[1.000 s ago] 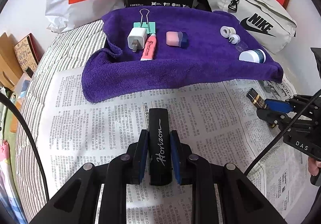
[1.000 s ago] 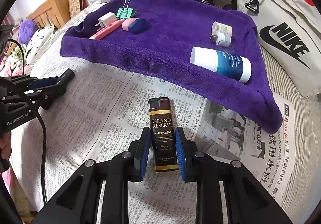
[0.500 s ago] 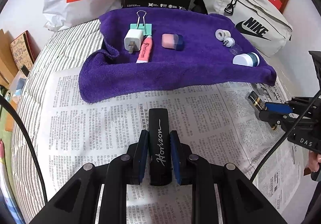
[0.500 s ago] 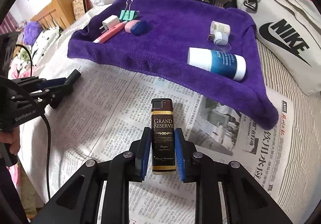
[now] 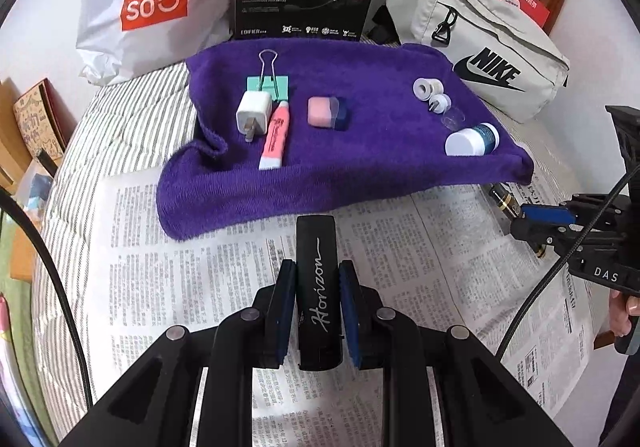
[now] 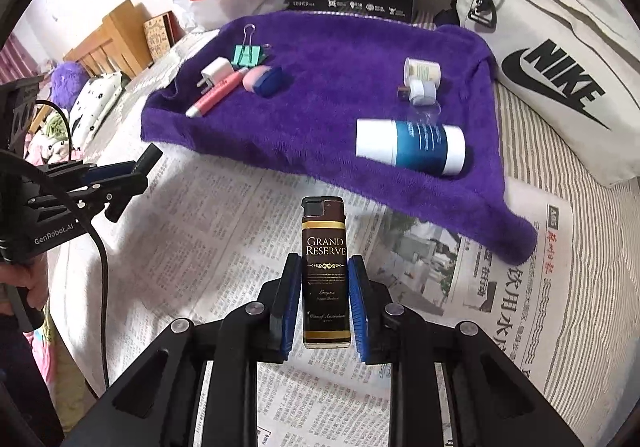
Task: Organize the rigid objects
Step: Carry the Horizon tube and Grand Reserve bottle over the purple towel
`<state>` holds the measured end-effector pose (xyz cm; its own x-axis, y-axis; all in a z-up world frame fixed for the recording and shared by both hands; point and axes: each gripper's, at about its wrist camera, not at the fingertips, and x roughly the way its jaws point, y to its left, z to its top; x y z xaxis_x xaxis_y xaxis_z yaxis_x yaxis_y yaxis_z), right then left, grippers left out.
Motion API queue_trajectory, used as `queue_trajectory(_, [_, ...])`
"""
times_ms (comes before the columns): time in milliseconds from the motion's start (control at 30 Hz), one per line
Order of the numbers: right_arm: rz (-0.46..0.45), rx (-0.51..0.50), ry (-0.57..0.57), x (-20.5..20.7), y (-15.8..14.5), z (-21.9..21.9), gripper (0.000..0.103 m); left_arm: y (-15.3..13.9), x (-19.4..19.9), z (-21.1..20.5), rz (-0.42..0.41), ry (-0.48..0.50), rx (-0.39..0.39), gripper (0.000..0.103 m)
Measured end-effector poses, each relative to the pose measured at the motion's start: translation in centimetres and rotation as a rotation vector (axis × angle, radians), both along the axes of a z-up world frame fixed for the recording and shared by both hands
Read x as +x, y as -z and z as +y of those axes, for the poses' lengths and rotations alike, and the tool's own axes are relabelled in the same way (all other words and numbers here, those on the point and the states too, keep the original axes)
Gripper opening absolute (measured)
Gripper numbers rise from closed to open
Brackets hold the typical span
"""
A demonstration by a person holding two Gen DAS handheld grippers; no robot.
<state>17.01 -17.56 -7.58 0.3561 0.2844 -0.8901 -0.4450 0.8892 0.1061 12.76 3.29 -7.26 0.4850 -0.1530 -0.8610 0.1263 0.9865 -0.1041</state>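
A striped bed (image 5: 120, 115) carries spread newspaper (image 5: 224, 267) and a purple towel (image 5: 360, 151) holding sorted items. The left gripper (image 5: 318, 287) has its jaws clamped on the black Horizon lighter (image 5: 319, 287); the right gripper (image 6: 324, 287) clamps the Grand Reserve lighter (image 6: 324, 271). Both hover above the newspaper. Best to carry them level, then lower onto bare towel, clear of the blue-and-white tube (image 6: 412, 147).

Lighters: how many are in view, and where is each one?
2. The black lighter is held in the left tool; the brown lighter is held in the right tool. Both are above the newspaper.
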Motion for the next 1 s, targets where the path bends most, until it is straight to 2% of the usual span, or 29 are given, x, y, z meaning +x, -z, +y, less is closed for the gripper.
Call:
queue_trajectory(200, [-0.017, 0.022, 0.003, 1.3, -1.1, 0.1, 0.023, -1.5, 0.9, 0.0, -0.025, 0.011, 0.000, 0.021])
queue_trajectory(633, [-0.047, 0.054, 0.018, 5.7, -2.8, 0.3, 0.023, -2.5, 4.8, 0.1, -0.032, 0.019, -0.002, 0.021])
queue_trajectory(1000, [-0.044, 0.067, 0.050, 10.7, -2.2, 0.6, 0.023, -1.3, 8.7, 0.6, -0.002, 0.010, 0.000, 0.021])
